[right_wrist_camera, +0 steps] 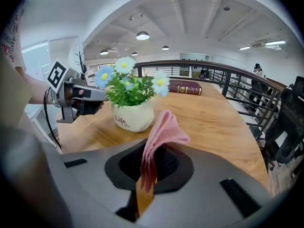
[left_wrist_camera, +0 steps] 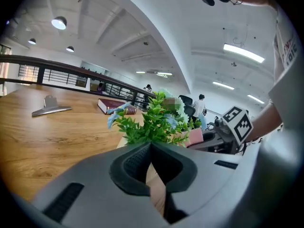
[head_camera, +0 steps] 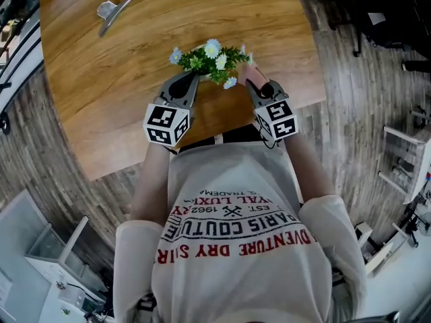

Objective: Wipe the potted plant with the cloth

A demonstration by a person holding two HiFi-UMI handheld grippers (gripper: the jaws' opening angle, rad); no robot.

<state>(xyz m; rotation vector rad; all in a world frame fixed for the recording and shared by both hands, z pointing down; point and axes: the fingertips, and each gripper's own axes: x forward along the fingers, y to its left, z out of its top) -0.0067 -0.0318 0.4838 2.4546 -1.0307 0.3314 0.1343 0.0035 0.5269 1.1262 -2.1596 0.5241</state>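
Observation:
The potted plant point(head_camera: 210, 61), green leaves with white and blue flowers in a white pot point(right_wrist_camera: 133, 118), stands near the front edge of the wooden table point(head_camera: 94, 93). My left gripper point(head_camera: 186, 86) is shut with nothing between its jaws, and its tip rests close against the plant's left side point(left_wrist_camera: 153, 122). My right gripper point(head_camera: 254, 81) is shut on a pink cloth point(right_wrist_camera: 160, 134), which sticks up folded from between the jaws. It hangs just right of the plant, apart from the pot. In the right gripper view the left gripper point(right_wrist_camera: 88, 95) shows beyond the leaves.
A metal clip point(head_camera: 113, 10) lies at the table's far left. A dark red book point(right_wrist_camera: 186, 87) lies at the far edge, by a black railing point(right_wrist_camera: 228, 77). The table's front edge runs just below both grippers, against the person's body.

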